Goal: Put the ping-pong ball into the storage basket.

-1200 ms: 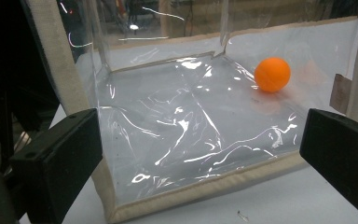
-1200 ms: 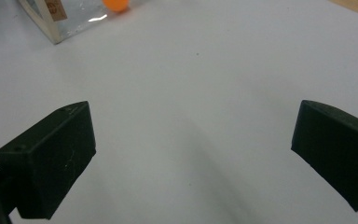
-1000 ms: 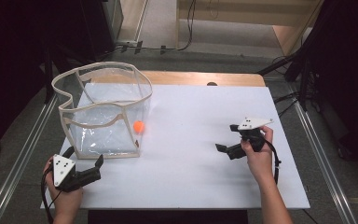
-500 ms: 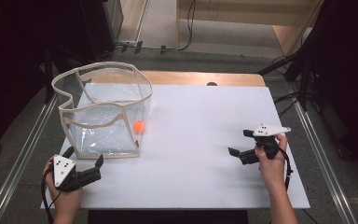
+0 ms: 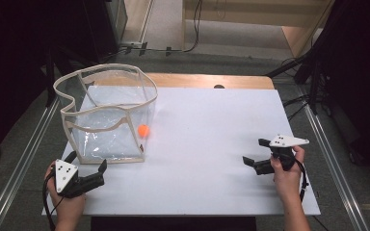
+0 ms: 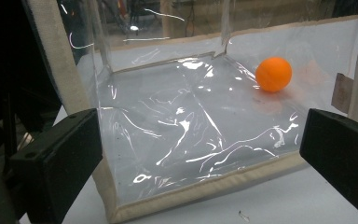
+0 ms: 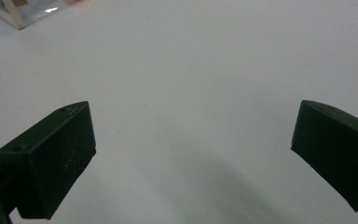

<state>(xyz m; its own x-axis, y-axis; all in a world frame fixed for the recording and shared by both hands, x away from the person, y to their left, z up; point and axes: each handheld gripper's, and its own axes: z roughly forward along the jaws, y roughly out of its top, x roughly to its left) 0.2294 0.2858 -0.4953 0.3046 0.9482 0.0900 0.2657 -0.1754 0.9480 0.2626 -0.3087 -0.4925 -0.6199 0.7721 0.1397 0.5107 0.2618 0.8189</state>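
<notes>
Clear bin [image 5: 107, 115], orange ball [image 5: 144, 130] inside. Left hand-held gripper [image 5: 99, 172] beside it, right hand-held gripper [image 5: 251, 160] well apart: both gaping, empty. Advice: clear bin's rim before descending.

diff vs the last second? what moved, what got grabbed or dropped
Only the right gripper moved: it pulled back from mid-table toward the person and the table's right edge, fingers open, holding nothing. Nothing was grabbed or released. The left gripper stayed open in front of the clear bag, and the orange ball kept its place in the bag's near right corner.
</notes>
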